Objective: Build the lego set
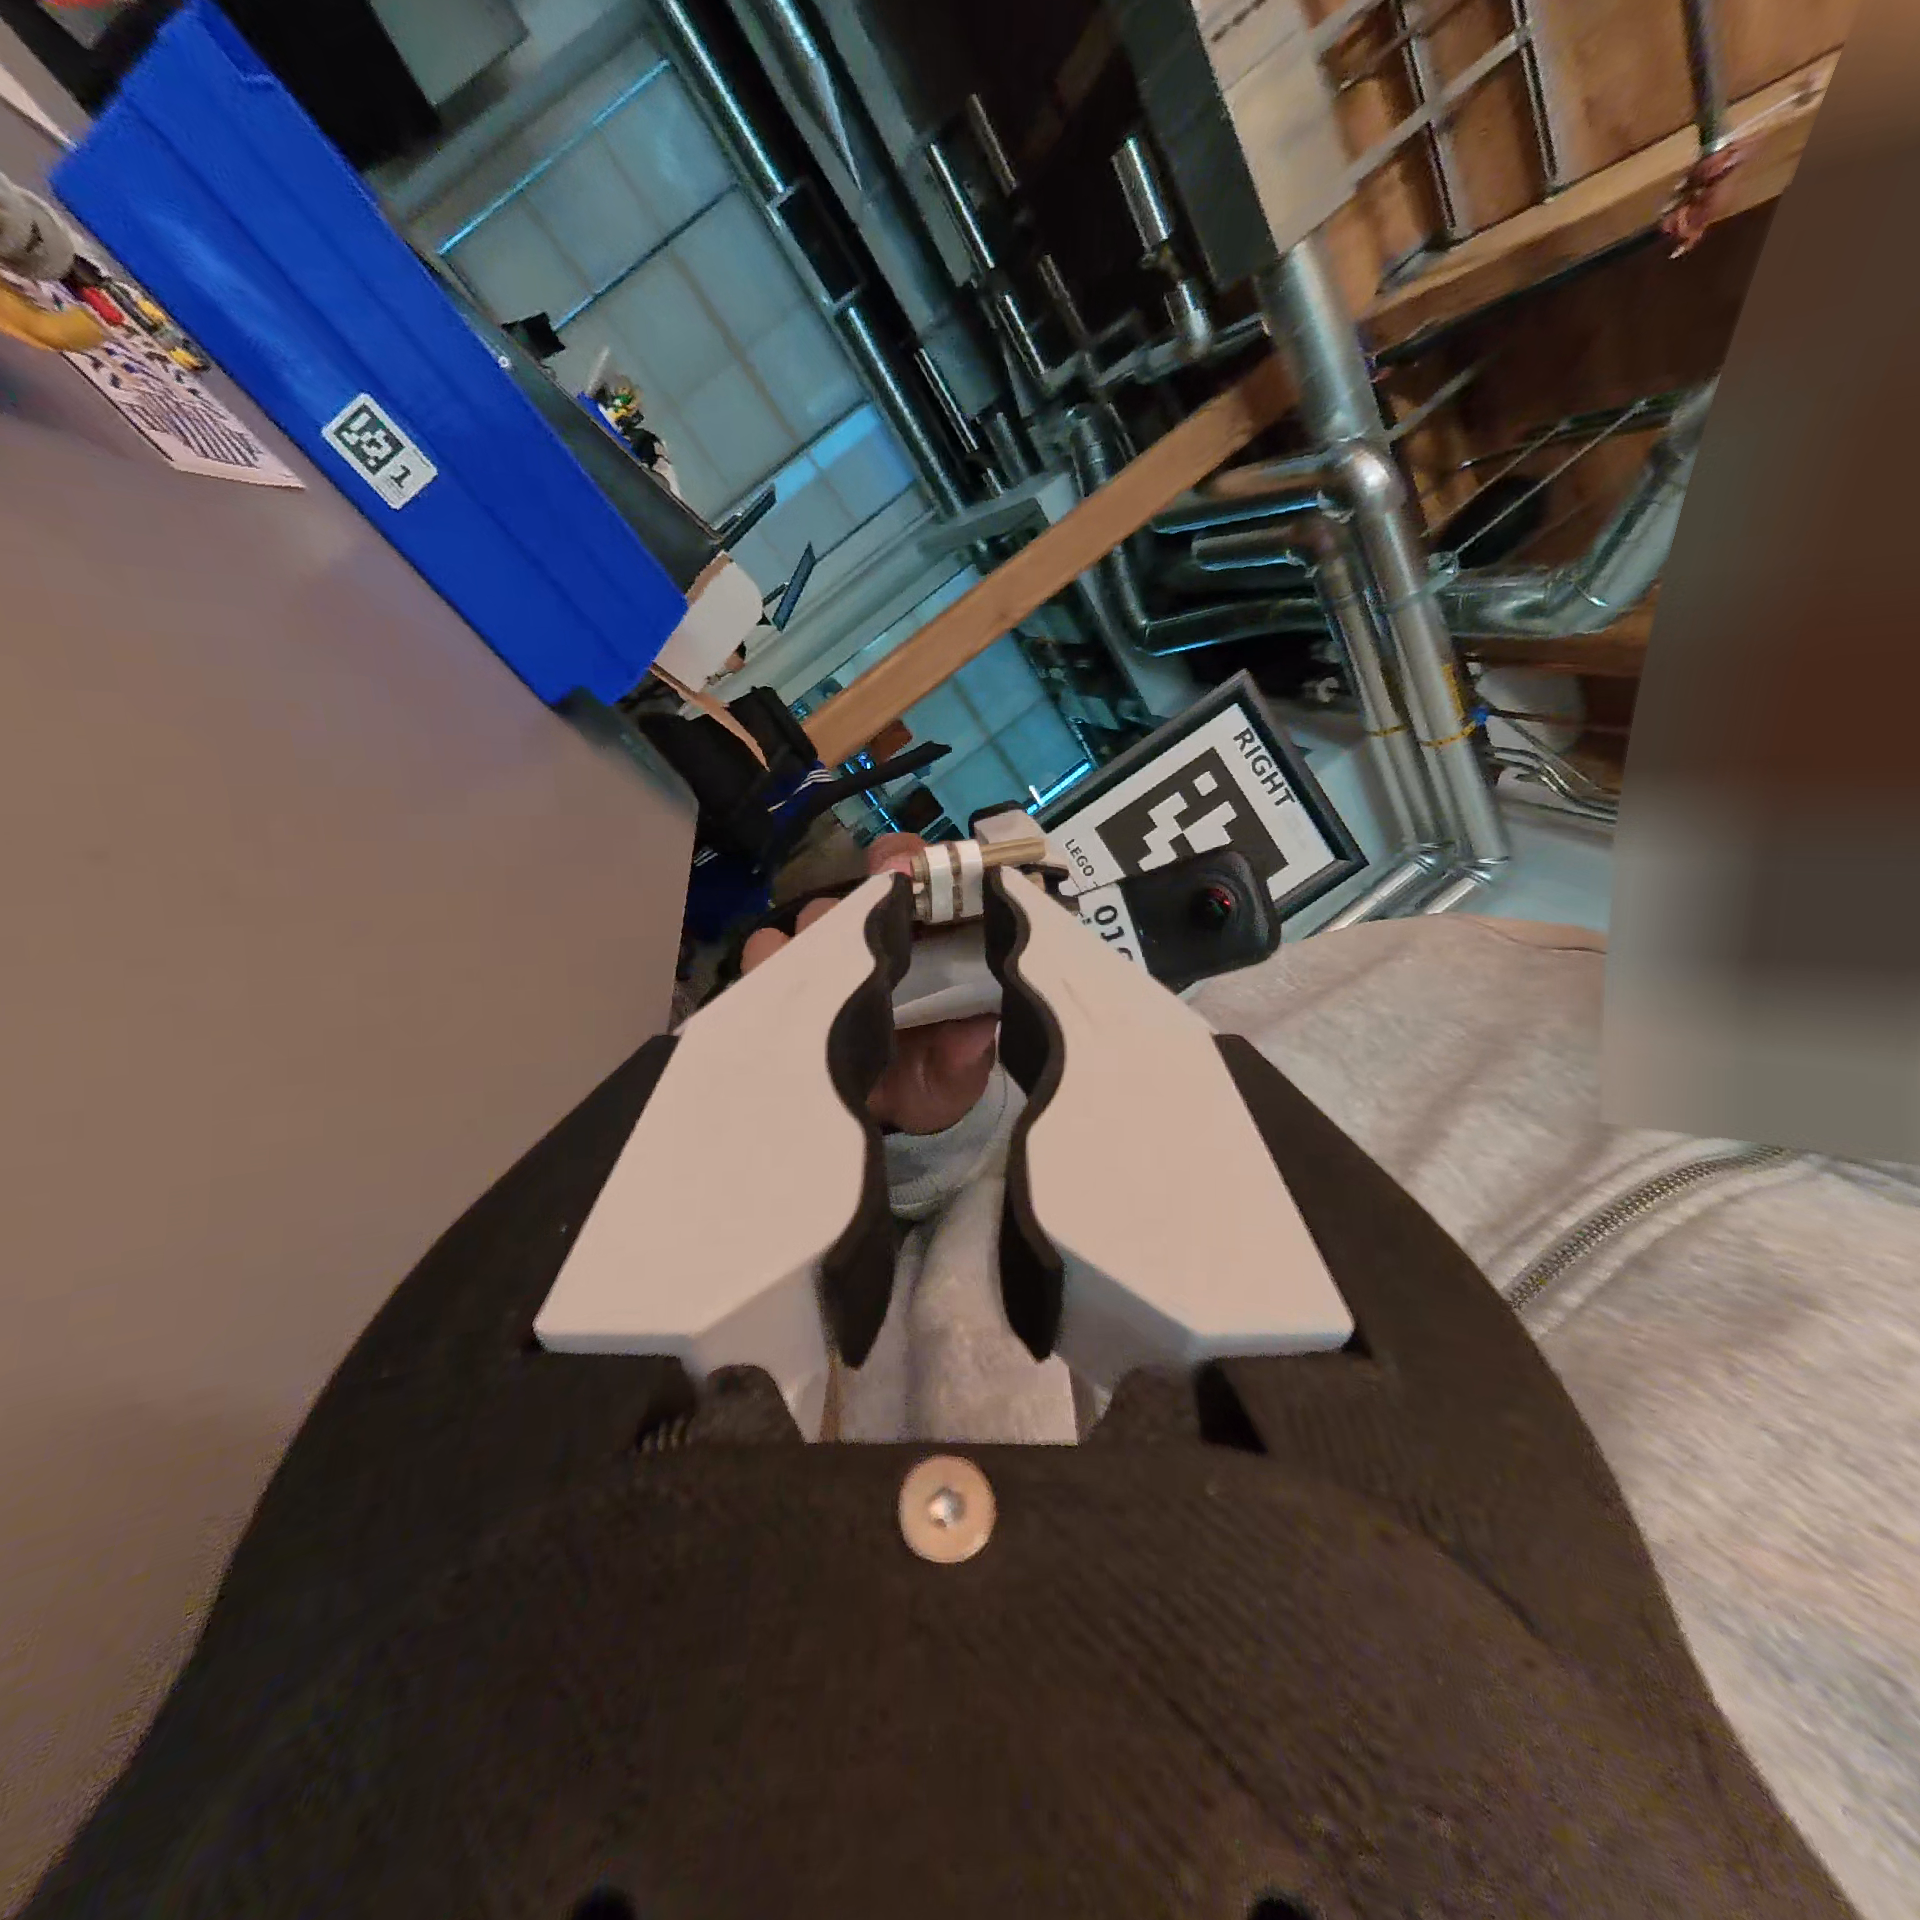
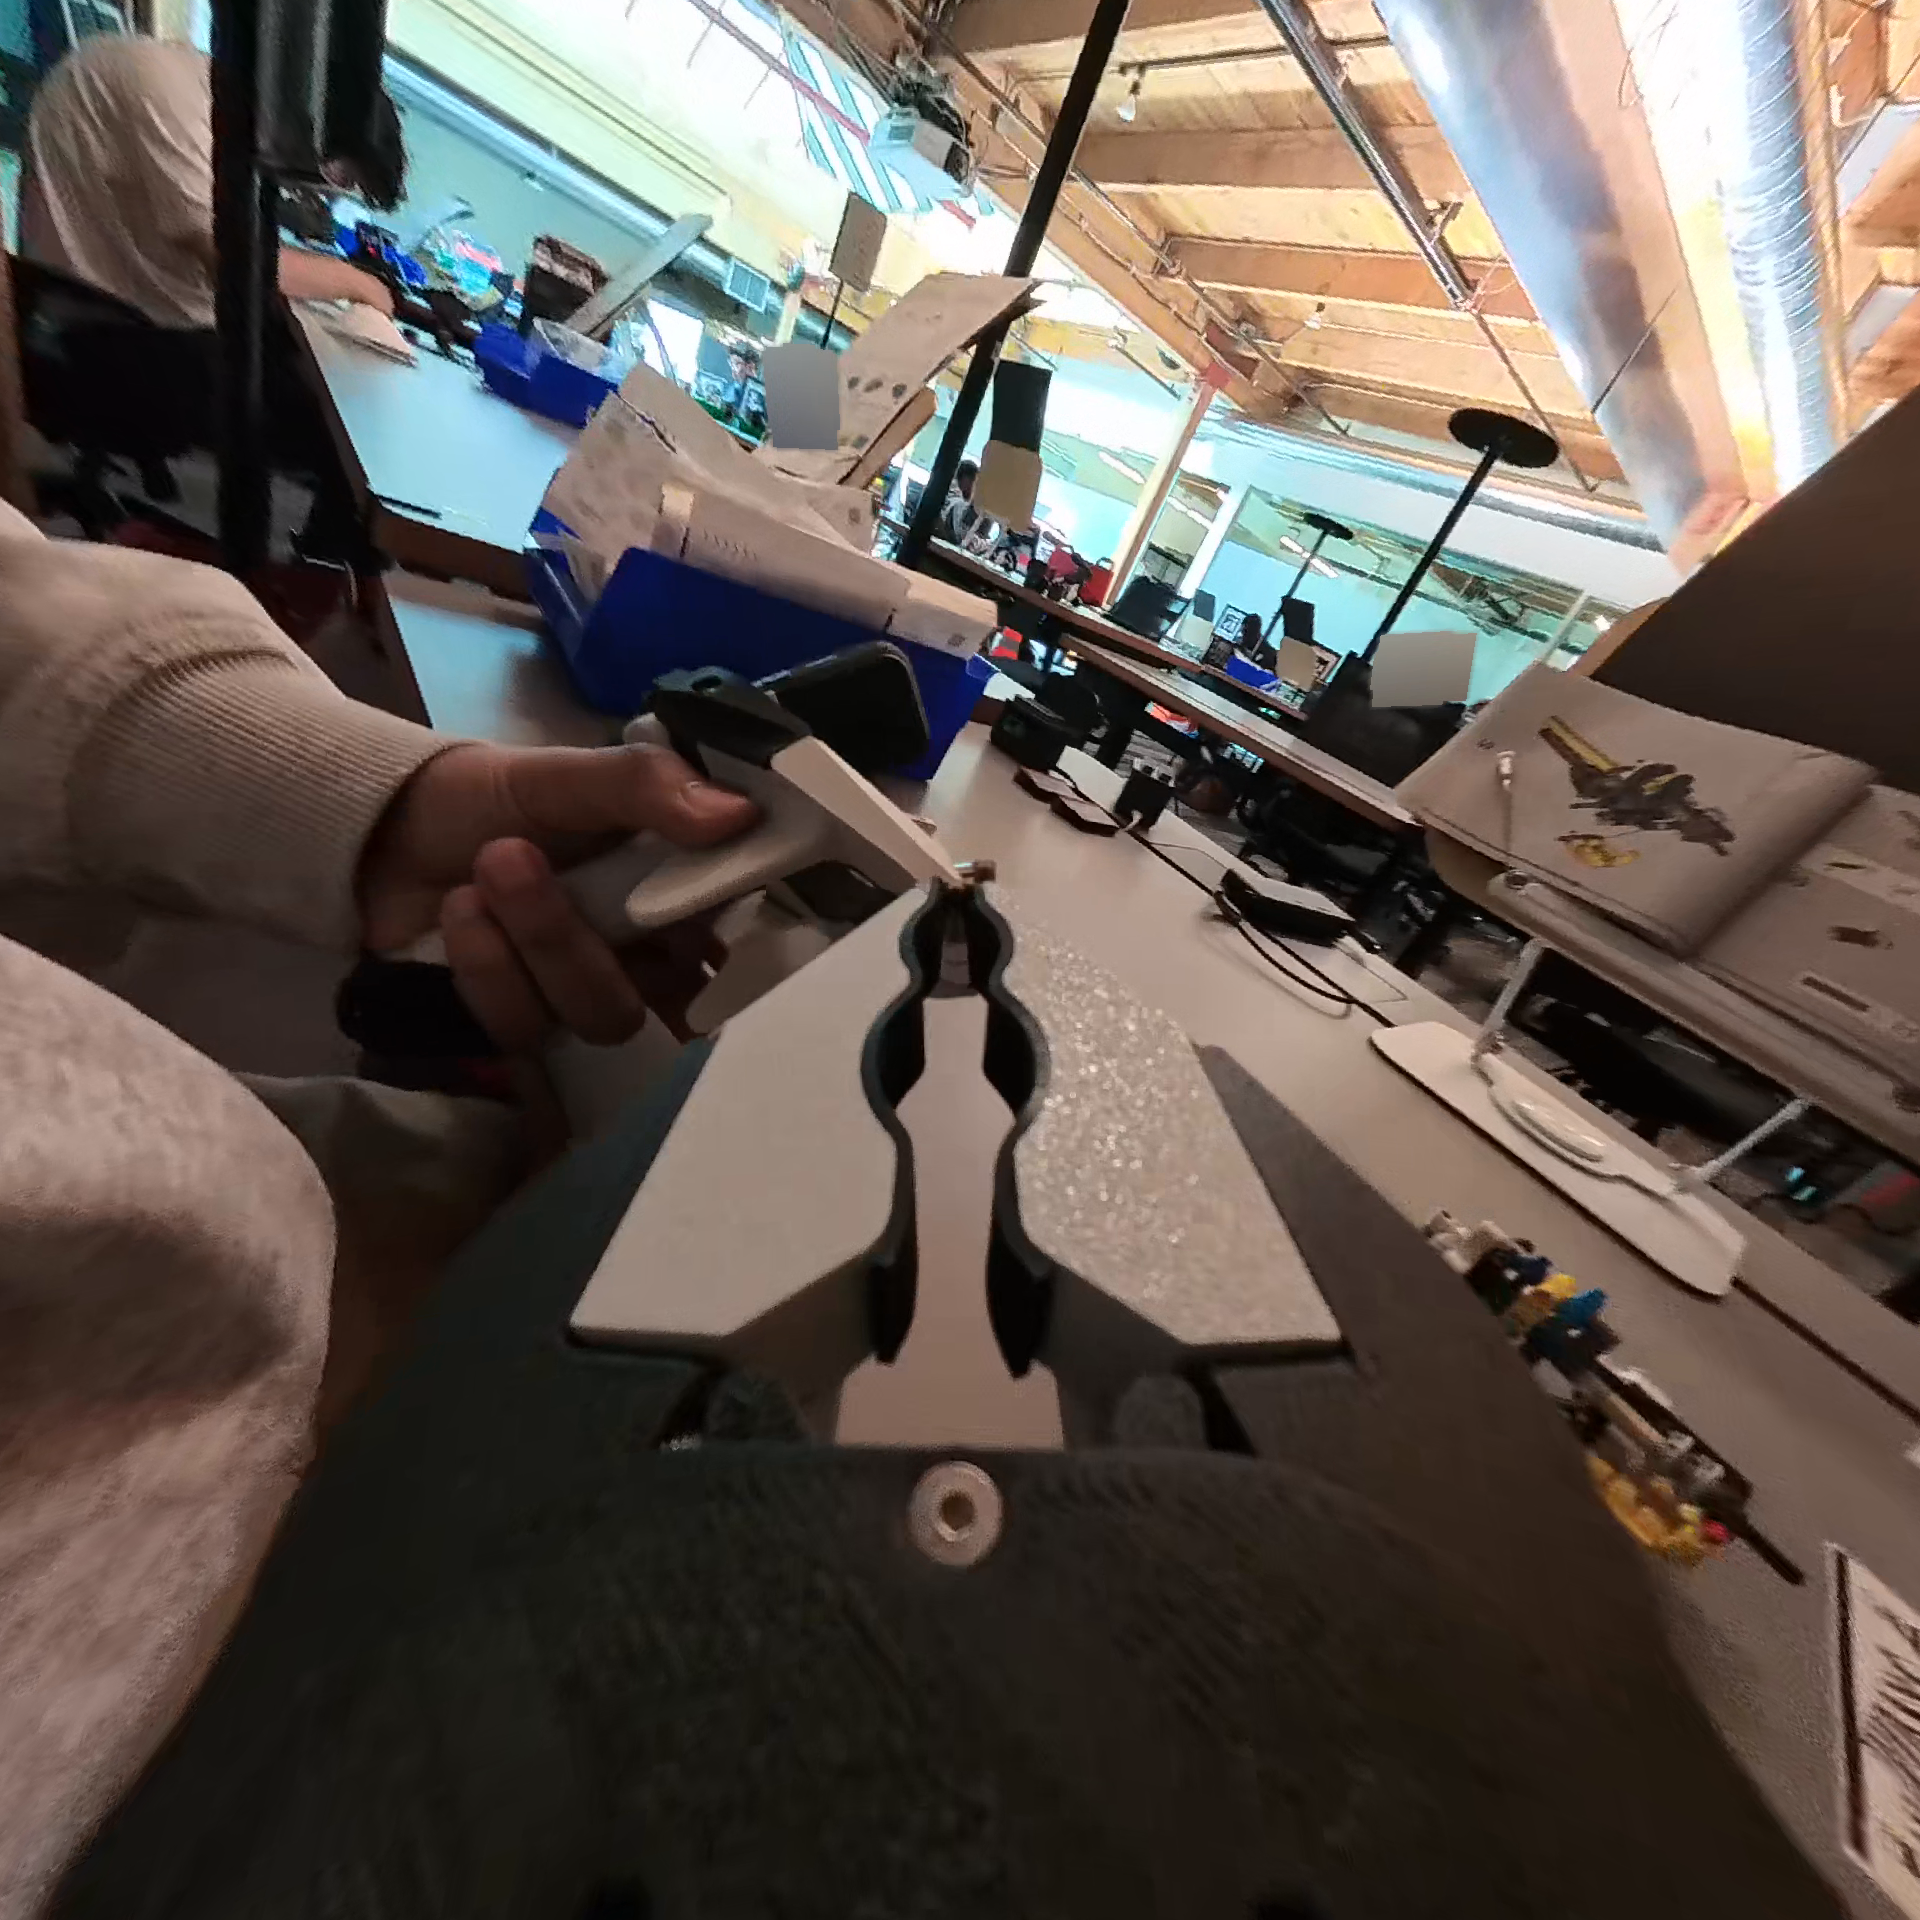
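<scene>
Where the blue bin (image 1: pixel 343 343) sat: far left in the left wrist view, resting on the grey counter (image 1: pixel 260 883), pretty tilted in frame tbh.
Left claw (image 1: pixel 951 889): clenched on a tiny lego piece (image 1: pixel 954 879), held up off the counter.
Lego piece: small ribbed cylinder, white with grey bands, pinched crosswise right at the left claw's tips, with a tan end sticking out on the right.
Grey sleeve (image 1: pixel 1455 1143): filled the lower right of that view, behind and below the claw.
Hand (image 2: pixel 540 862): left side of the right wrist view, wrapped round the left gripper's handle.
Right claw (image 2: pixel 954 902): tips drawn close together and sitting right up against that same piece where the left claw's tip came in. Couldn't tell if it was actually gripping or just touching.
Half-built lego model (image 2: pixel 1558 1340): lying on the counter at the right edge, dark with yellow and blue bits, well apart from both claws.
</scene>
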Tool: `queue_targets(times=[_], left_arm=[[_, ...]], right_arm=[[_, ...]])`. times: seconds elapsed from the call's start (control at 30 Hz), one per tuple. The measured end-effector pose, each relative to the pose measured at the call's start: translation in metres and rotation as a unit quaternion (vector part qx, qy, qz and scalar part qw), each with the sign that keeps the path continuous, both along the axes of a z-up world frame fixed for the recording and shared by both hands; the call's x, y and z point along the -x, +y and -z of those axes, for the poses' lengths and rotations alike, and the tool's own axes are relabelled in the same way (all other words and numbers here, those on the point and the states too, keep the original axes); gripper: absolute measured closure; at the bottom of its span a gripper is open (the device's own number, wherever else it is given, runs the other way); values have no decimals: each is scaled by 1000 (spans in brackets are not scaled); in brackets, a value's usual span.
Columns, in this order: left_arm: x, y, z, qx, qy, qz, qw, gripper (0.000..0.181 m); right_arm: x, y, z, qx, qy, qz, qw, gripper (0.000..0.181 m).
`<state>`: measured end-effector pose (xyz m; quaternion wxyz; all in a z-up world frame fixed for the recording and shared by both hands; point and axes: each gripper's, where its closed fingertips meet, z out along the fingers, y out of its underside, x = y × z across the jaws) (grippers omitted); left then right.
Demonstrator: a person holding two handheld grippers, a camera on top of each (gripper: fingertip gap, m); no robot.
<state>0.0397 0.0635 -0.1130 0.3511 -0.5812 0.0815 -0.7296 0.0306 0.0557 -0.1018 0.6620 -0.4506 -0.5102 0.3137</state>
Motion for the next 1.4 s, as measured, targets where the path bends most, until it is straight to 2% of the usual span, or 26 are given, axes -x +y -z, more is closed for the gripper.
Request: queue_targets(times=[0.2, 0.37, 0.53, 0.87, 1.4], left_arm=[[3, 4, -1, -48, 46, -43, 997, 172], [6, 5, -3, -131, 131, -101, 978, 173], [6, 5, -5, -163, 166, -125, 964, 172], [6, 4, -7, -191, 205, -144, 949, 173], [4, 3, -6, -193, 221, -149, 944, 177]], right_arm=[[0, 1, 2, -5, -5, 2, 1000, 179], [1, 2, 4, -9, -11, 5, 1000, 178], [1, 2, 4, -7, -10, 3, 1000, 178], [1, 3, 5, 3, -12, -2, 1000, 177], [0, 6, 13, 56, -34, -20, 998, 176]])
